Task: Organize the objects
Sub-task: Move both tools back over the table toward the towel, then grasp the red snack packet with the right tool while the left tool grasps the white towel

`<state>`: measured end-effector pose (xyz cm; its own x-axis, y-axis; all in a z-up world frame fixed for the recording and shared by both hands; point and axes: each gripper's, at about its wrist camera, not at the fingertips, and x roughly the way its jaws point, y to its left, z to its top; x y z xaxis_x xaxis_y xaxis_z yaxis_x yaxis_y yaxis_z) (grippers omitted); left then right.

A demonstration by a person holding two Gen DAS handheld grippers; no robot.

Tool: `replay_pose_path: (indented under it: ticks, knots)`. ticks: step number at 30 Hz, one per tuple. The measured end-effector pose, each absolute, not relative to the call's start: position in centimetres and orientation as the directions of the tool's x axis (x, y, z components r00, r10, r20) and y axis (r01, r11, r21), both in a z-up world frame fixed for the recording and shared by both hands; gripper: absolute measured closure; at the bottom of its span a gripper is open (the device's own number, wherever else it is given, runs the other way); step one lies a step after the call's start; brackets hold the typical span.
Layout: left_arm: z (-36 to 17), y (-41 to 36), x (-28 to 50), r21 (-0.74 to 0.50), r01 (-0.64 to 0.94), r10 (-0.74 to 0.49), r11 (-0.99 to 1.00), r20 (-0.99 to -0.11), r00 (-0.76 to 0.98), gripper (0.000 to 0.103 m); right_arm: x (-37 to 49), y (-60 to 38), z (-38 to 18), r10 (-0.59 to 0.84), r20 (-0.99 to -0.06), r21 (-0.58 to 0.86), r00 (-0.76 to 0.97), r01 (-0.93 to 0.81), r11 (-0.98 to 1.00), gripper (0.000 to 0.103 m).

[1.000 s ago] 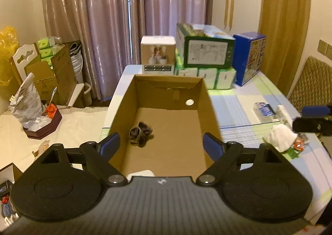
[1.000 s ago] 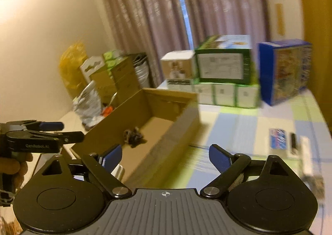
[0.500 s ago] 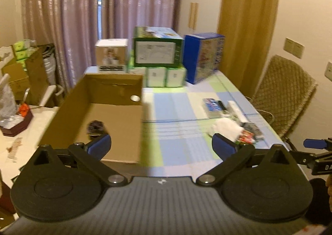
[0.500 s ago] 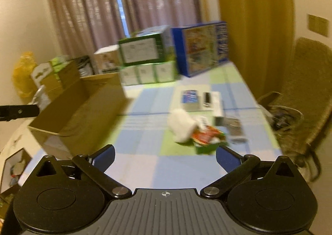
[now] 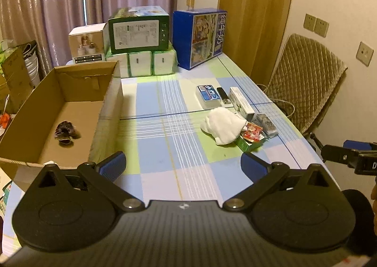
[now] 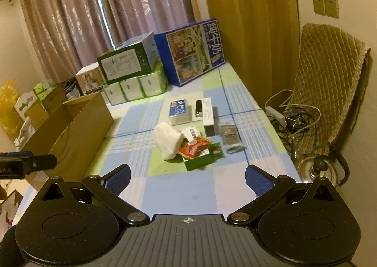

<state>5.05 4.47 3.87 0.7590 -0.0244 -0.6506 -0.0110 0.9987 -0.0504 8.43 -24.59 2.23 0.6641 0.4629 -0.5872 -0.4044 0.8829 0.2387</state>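
Observation:
An open cardboard box (image 5: 109, 102) (image 6: 80, 130) stands on the left of the checked table, with a small dark bundle (image 5: 64, 132) lying inside it. On the right half lies a cluster: a white cloth (image 5: 222, 125) (image 6: 167, 141), a red snack packet (image 5: 252, 130) (image 6: 194, 148) on a green box (image 6: 200, 160), a blue-topped tin (image 5: 208, 96) (image 6: 179, 111), a black lighter (image 5: 222, 95) (image 6: 198, 108) and a long white box (image 5: 241, 102) (image 6: 208, 112). My left gripper (image 5: 182, 164) hangs open near the table's front edge. My right gripper (image 6: 187, 177) is open too, short of the cluster, holding nothing.
Stacked cartons stand at the table's far end: a green box (image 5: 139, 28), a blue milk carton (image 5: 199, 38) and a white box (image 5: 87, 43). A padded chair (image 5: 306, 80) with cables (image 6: 294, 116) stands to the right. Cluttered boxes (image 6: 44, 99) sit left of the table.
Both views have swung right, from the cardboard box toward the cluster of small items. The right gripper has closed in on the cluster. Both grippers stayed open.

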Motion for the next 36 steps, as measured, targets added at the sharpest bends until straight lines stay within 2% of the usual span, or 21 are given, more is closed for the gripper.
replay_pose_path:
  ticks: [11,13,22,36]
  knots:
    - [2.4,4.0,7.9,-0.037,-0.027,-0.005,0.999,-0.677,0.736,0.001,10.8,-23.9,1.0,0.472,-0.599,0.260,0.647,-0.399,0.879,0.004]
    - [2.2,3.9,8.3,-0.041,-0.032,-0.005,0.999,-0.682,0.731,0.001,11.3,-23.7,0.8,0.474,-0.604,0.259,0.641,-0.405,0.877,0.009]
    - [0.6,3.6,10.7,-0.046,-0.049,0.002,0.998,-0.707,0.708,0.001,14.0,-22.4,-0.3,0.485,-0.630,0.252,0.606,-0.432,0.866,0.021]
    - [-1.5,3.7,13.1,-0.049,-0.054,0.001,0.997,-0.734,0.679,0.001,17.3,-20.9,-2.0,0.482,-0.663,0.253,0.573,-0.434,0.865,0.035]
